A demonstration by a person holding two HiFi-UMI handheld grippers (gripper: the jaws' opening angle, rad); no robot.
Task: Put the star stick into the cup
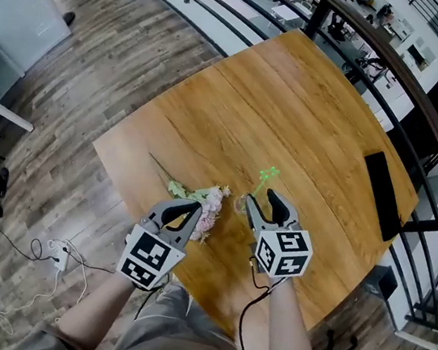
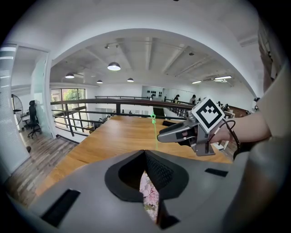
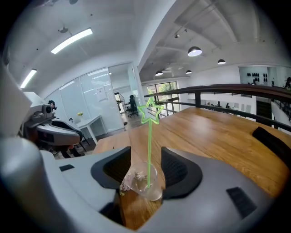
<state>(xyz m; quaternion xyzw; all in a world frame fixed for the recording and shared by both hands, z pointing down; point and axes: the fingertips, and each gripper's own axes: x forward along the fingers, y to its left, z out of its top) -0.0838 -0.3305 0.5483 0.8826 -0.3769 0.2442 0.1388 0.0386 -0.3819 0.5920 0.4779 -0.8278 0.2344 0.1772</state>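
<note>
A clear cup stands on the wooden table with the green star stick upright inside it, star on top. My right gripper is open, its jaws either side of the cup and clear of the stick. In the head view the cup and stick sit just ahead of the right gripper. My left gripper is shut on a pink flower to the cup's left. The flower shows between the closed jaws in the left gripper view.
A flat black object lies near the table's far right edge. A dark railing runs behind the table. White cables lie on the wood floor to the left. The flower's stem trails across the table.
</note>
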